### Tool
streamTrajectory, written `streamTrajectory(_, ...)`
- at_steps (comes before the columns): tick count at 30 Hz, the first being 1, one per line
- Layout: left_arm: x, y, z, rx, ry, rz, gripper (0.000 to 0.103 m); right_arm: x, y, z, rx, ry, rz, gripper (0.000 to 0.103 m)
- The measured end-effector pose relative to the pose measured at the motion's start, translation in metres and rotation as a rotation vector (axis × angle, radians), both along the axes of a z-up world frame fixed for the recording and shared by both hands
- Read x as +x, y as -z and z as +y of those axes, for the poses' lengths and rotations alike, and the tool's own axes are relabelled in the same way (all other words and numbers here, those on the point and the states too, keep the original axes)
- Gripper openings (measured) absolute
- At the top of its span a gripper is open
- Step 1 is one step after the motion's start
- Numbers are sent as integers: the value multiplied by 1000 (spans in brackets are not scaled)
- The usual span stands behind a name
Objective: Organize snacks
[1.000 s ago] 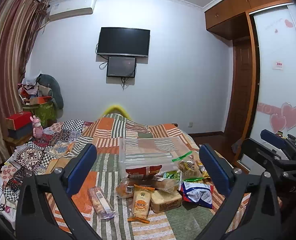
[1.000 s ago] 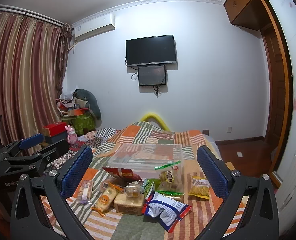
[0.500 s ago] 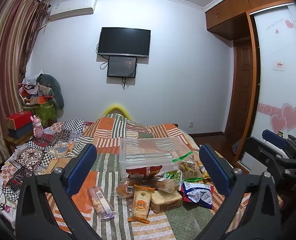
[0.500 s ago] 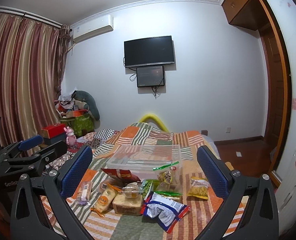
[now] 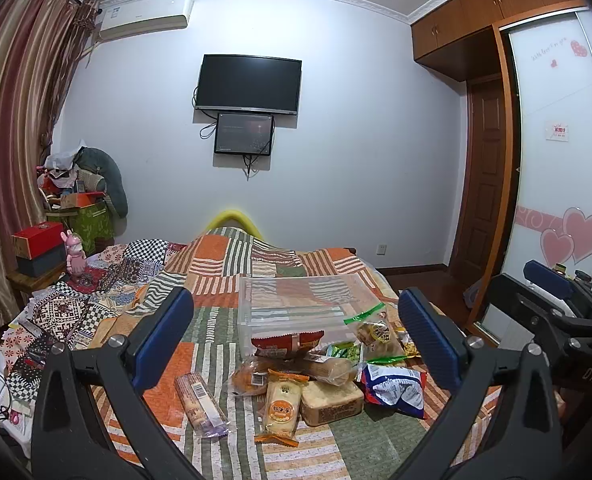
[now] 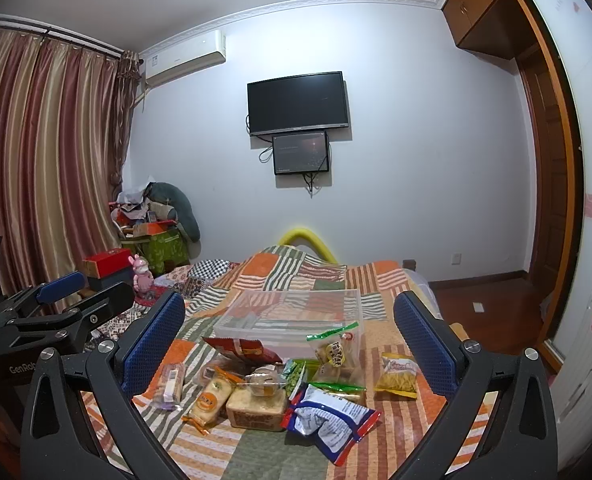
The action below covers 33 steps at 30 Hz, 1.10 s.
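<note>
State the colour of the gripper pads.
Blue pads, clearest in the right wrist view.

On my left gripper's body, seen left of the clear bin, I read "GenRob", cut off. My right gripper, right of that bin, shows "DAS". Packet print and the wardrobe door script are too small to read.

White walls, mounted television, striped curtains, wooden wardrobe.
</note>
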<state>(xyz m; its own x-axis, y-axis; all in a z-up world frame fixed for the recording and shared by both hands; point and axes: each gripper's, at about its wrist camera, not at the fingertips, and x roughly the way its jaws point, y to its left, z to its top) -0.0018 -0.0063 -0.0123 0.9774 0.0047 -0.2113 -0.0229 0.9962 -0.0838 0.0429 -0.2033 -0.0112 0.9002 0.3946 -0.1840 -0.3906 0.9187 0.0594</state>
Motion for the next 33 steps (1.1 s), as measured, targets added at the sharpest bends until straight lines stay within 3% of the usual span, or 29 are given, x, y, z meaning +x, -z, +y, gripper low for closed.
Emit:
streamTrajectory(9, 8, 5, 4, -6, 36, 50, 103, 8, 9, 3, -19, -11, 46, 103)
streamTrajectory(16, 39, 36, 26, -44, 63, 222, 102, 46, 53, 3, -72, -10, 251, 103)
streamTrajectory(19, 53, 55, 42, -81, 49, 298, 94, 61, 74, -1, -89, 11, 334, 103)
streamTrajectory(27, 91, 101, 84, -89, -30, 485, 84, 84, 109, -13, -125, 30, 465, 96)
streamTrajectory(33, 119, 124, 106, -29, -36, 607, 76, 96, 123, -14, -138, 28, 523, 90)
